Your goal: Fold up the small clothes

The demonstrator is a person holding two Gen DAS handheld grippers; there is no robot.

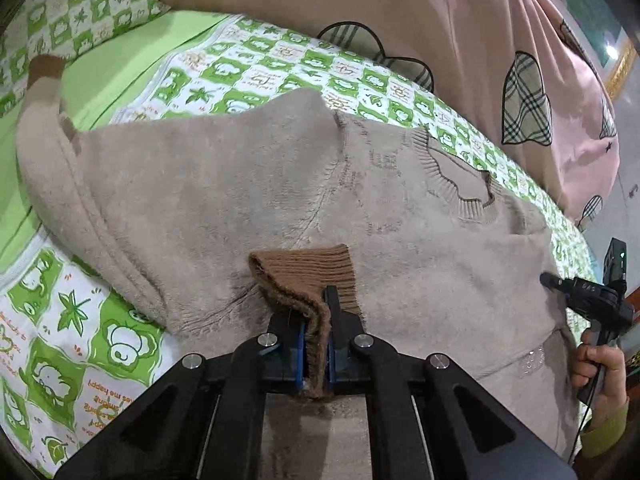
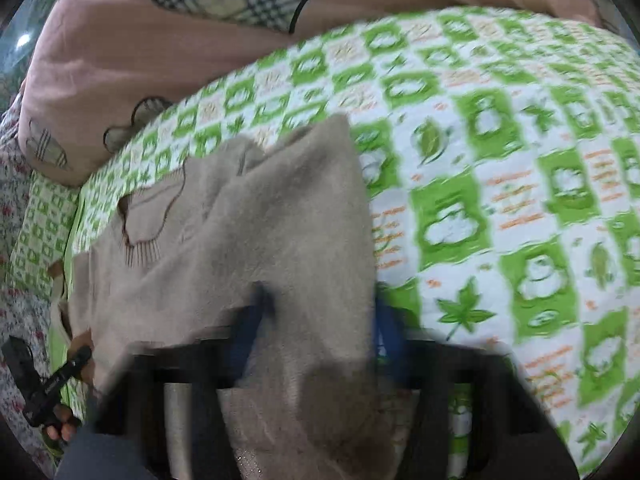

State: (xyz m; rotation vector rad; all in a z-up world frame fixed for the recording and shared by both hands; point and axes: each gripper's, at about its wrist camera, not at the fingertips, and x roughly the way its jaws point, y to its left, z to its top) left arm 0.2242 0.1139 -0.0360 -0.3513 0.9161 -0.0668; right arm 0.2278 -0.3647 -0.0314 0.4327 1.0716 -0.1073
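Note:
A beige knitted sweater (image 1: pixel 240 184) lies spread on the bed, neckline (image 1: pixel 460 176) towards the far right. My left gripper (image 1: pixel 316 320) is shut on the brown ribbed cuff (image 1: pixel 304 264) of one sleeve, folded in over the body. The other sleeve (image 1: pixel 44 92) stretches away at the far left. My right gripper (image 1: pixel 546 280) reaches the sweater's right edge, held by a hand (image 1: pixel 600 364). The right wrist view is blurred. There the right gripper (image 2: pixel 320 316) straddles the sweater (image 2: pixel 260 220) edge with its blue pads apart. The left gripper (image 2: pixel 86 350) shows at lower left.
The green-and-white patterned bed sheet (image 1: pixel 60 340) (image 2: pixel 500 200) surrounds the sweater. A bulky pink quilt (image 1: pixel 400 20) (image 2: pixel 120 60) with plaid leaf patches lies along the far side. A matching pillow (image 1: pixel 80 8) sits at the far left.

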